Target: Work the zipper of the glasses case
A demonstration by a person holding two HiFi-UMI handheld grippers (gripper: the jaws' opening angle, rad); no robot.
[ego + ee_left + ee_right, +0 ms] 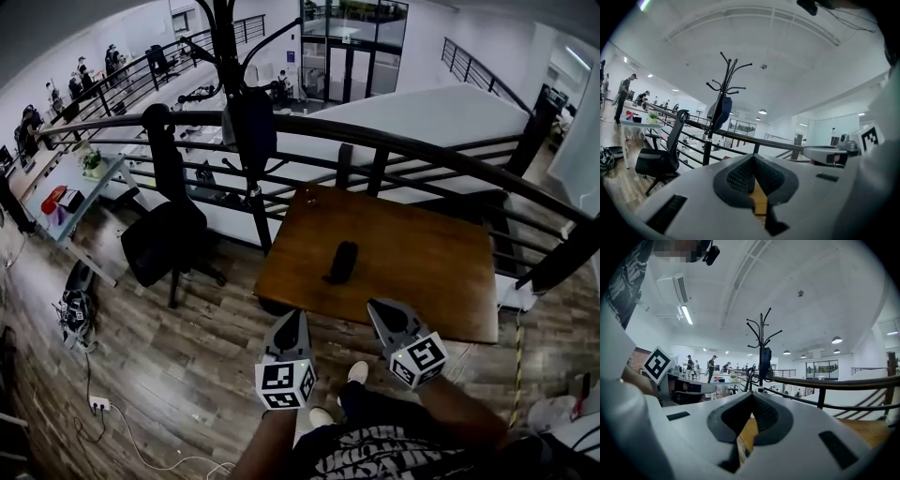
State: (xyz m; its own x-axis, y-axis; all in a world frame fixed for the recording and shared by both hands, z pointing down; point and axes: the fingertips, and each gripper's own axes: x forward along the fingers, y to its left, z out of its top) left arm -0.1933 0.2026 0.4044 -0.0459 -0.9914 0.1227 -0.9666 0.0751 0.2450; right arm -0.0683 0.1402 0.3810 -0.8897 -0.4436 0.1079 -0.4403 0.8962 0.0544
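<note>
Head view puts the glasses case [341,262], dark and shut as far as I can tell, near the middle of the wooden table [422,272]. Its long axis runs away from the person, with the far end leaning slightly right. The zipper is too small to make out. Nothing touches the case. Both grippers hang at the table's near edge, well apart from it. The left gripper [292,317] is on its near-left, and the right gripper [375,306] is on its near-right and, by my reading, somewhat nearer. In the 2 gripper views each pair of jaws is clenched tight on nothing, and only a sliver of table wood shows past the tips. The case lies ahead, between their 2 lines of aim.
</note>
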